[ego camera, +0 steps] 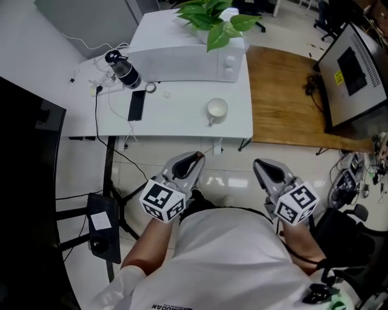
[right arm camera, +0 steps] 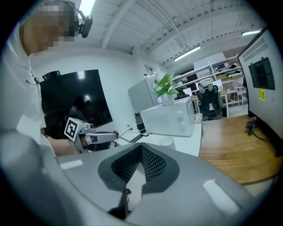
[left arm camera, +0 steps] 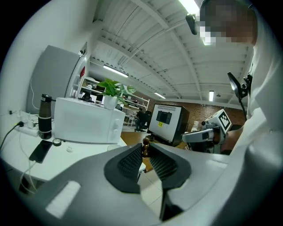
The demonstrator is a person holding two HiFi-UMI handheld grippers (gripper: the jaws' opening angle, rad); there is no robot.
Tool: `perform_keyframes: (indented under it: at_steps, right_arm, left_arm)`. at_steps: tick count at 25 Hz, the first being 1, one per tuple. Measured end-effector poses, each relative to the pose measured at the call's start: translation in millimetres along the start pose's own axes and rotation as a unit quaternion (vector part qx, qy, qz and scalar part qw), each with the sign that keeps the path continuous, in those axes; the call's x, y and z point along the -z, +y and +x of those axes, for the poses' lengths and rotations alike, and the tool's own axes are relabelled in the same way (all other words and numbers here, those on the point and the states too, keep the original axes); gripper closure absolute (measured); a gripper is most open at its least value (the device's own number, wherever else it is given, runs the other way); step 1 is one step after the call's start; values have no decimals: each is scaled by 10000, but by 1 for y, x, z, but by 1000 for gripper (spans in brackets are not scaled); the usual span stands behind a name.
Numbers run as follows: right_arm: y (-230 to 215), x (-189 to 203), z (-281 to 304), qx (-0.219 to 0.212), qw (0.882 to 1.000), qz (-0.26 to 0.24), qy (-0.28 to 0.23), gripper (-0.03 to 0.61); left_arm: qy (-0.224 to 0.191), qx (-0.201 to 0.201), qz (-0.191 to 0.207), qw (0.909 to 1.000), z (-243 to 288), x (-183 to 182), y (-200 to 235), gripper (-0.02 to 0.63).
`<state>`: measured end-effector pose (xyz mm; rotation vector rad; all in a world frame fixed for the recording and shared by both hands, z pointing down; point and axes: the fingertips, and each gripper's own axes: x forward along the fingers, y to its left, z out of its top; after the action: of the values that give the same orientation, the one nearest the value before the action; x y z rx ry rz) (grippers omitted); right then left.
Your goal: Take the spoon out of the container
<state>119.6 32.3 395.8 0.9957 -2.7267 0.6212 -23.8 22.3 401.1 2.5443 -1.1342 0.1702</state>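
Jaws of the left gripper (left arm camera: 146,148) and the right gripper (right arm camera: 141,148) are being held closed, nothing clearly gripped, above the floor (ego camera: 233,166). The white container (ego camera: 217,109) is sitting well apart on the worktop (ego camera: 182,124); no spoon is being made out.

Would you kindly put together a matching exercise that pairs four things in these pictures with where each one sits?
Things:
1. plant
2. phone
3. white cup
4. monitor

Places:
a. on the wooden table
b. on top of the microwave
c. standing upright on the white table
d. lying flat beside the black bottle

Pairs: 1-b; 2-d; 3-c; 4-a
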Motion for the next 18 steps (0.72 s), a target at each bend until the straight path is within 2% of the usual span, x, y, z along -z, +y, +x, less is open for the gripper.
perform_keyframes:
  at_steps: [3,7,11,18]
  right_arm:
    - [1,11,-18,-54,10000,-7,29,572]
    - [9,18,-32,-113,9999,-28,25,572]
    - [21,20,-38,-82,9999,14,-59,572]
    - [42,23,-29,236,9994,218,-146,572]
  left_arm:
    - [104,-210,-91,9997,-4,12,-17,560]
    - [103,-208,-62,9997,-13,16,-38,560]
    - [249,-84,10,9997,-21,23,-45,560]
    - [424,279,47,9987,-38,24,-44,560]
